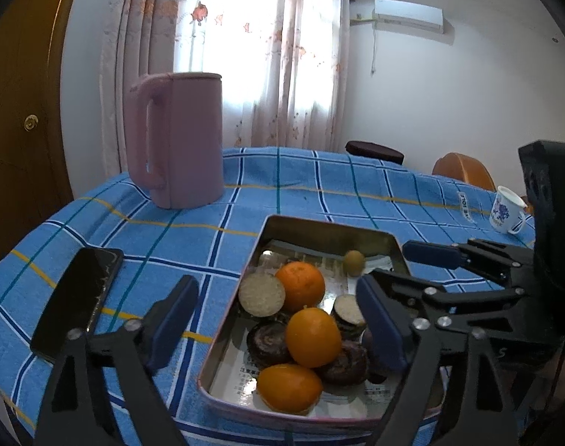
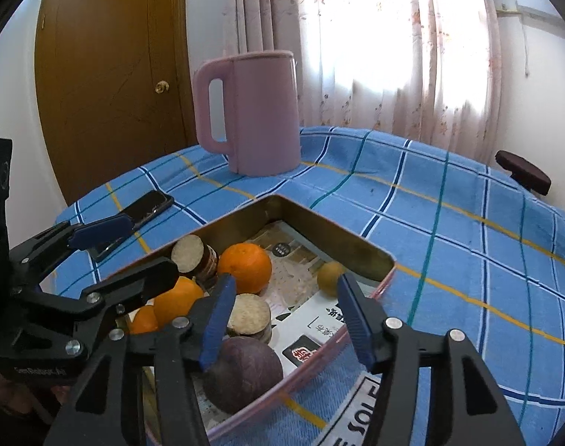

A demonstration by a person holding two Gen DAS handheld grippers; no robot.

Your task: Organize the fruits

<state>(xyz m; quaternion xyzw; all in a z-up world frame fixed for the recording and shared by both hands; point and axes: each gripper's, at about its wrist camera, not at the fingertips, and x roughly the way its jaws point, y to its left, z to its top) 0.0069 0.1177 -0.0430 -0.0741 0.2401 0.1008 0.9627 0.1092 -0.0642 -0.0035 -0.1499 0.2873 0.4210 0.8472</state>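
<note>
The left tongs [image 1: 278, 319] are standing wide open over the near left part of the tray [image 1: 267, 230], holding nothing, their blue pads [image 1: 171, 319] spread to either side of the fruit. The right tongs [image 2: 282, 319] are also gaping open and empty, hanging over the tray's near edge [image 2: 319, 349], with a dark purple fruit [image 2: 245, 371] lying just below the left pad [image 2: 215, 319].

The fruits are all sitting inside the metal tray. In the left view, three oranges [image 1: 312, 336] are lying in a loose line from near to far, touching dark round slices [image 1: 267, 342] and a pale cut slice [image 1: 262, 293]. A small yellow-green fruit [image 1: 354, 263] is sitting apart near the far right wall. Printed paper [image 2: 301, 260] is lining the tray's floor; its characters are showing but are too small and skewed to read.

The tray is resting on a blue checked tablecloth [image 1: 319, 186], which is carrying a white label reading "LOVE SOLE" as far as can be made out [image 1: 464, 206]. The body of the left tongs, seen in the right view, is bearing small pale lettering that is too blurred to read [image 2: 41, 371].

A black phone [image 1: 78, 297] is lying to the left of the tray. A pink kettle [image 1: 178, 141] is standing upright at the far left. A white cup with blue flowers [image 1: 505, 210] is sitting at the far right.
</note>
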